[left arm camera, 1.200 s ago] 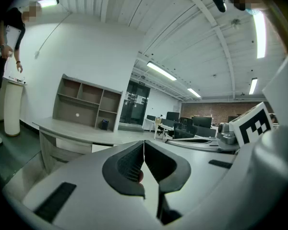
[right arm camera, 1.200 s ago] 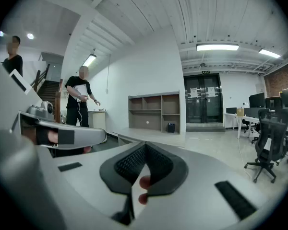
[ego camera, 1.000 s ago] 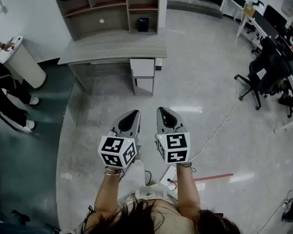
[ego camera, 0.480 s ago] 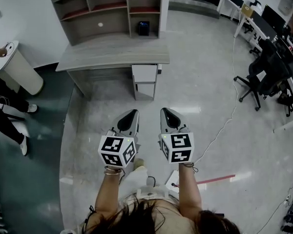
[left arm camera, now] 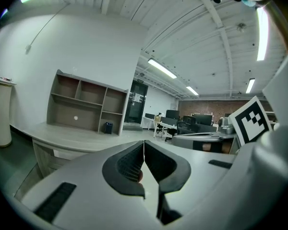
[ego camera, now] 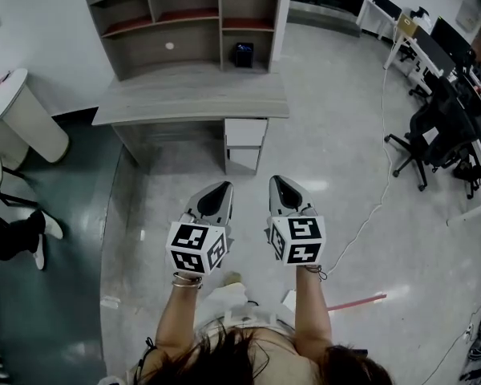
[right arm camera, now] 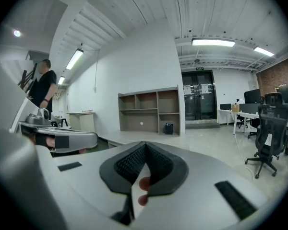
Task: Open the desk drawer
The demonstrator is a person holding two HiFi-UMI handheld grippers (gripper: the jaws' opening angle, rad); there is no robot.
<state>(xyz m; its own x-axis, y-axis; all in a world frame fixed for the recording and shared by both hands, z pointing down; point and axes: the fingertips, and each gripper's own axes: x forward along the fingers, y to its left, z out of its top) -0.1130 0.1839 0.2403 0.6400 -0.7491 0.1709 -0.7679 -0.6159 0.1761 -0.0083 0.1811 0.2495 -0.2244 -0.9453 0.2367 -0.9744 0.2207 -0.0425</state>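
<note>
A grey desk with a shelf unit on its back stands ahead of me on the pale floor. Its white drawer sits closed under the right end of the top, above a lower compartment. My left gripper and right gripper are held side by side in the air well short of the desk, both pointing toward it and shut with nothing between the jaws. The desk shows far off in the left gripper view, and the shelf unit in the right gripper view.
A small dark box stands in the lower right shelf bay. A white rounded stand and a person's legs are at the left. Office chairs and desks line the right side. A cable trails across the floor.
The desk has come closer and lower in the head view as I moved toward it. Both grippers stayed shut and side by side. The person at left has shifted further out of view.
</note>
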